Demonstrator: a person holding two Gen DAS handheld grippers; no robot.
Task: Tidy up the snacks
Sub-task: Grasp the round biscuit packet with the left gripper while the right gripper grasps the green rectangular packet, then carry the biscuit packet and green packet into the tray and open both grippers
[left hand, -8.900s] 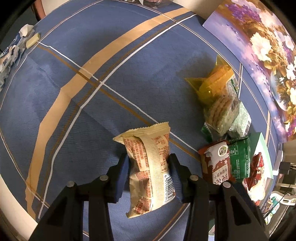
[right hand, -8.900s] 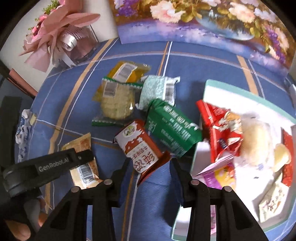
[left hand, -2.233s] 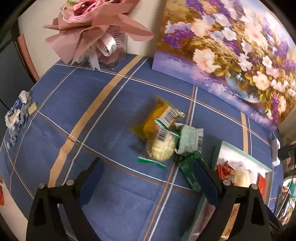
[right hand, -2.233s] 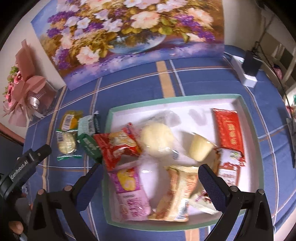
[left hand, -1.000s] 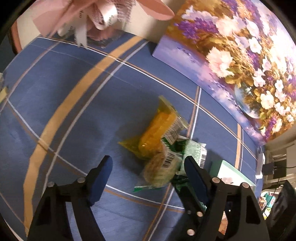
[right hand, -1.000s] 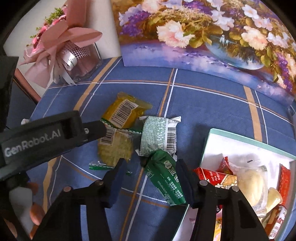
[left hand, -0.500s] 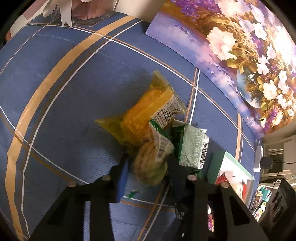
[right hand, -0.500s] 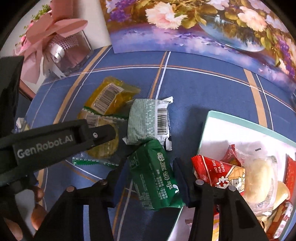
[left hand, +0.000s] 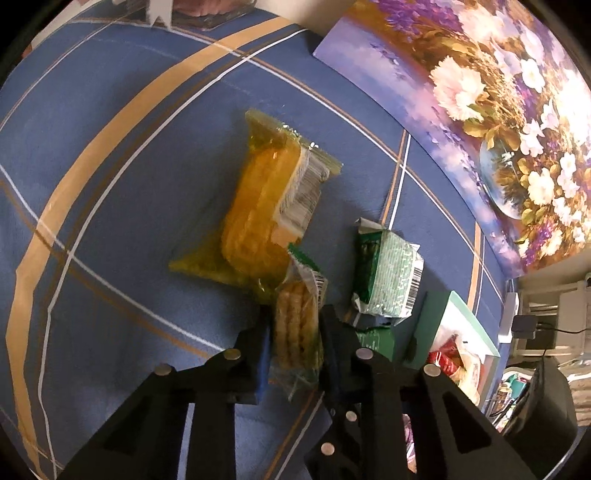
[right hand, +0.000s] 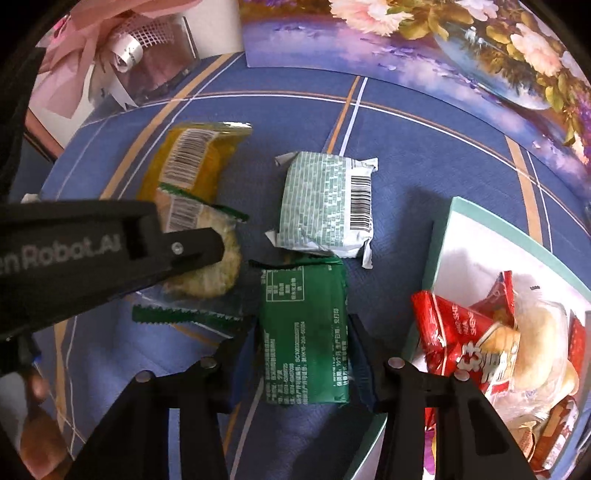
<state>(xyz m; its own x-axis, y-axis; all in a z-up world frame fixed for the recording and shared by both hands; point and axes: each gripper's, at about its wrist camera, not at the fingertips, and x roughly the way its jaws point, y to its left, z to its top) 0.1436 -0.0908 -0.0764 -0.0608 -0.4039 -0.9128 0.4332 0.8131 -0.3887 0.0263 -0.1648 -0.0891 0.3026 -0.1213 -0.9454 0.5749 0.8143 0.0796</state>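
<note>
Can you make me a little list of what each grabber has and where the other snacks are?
left gripper: shut on the cracker packet
right gripper: shut on the dark green packet
yellow packet: on the blue tablecloth, beside and partly under the cracker packet
light green packet: on the cloth, just beyond the dark green packet
tray: on the right, already holding a red packet and other snacks
behind: flower painting
</note>
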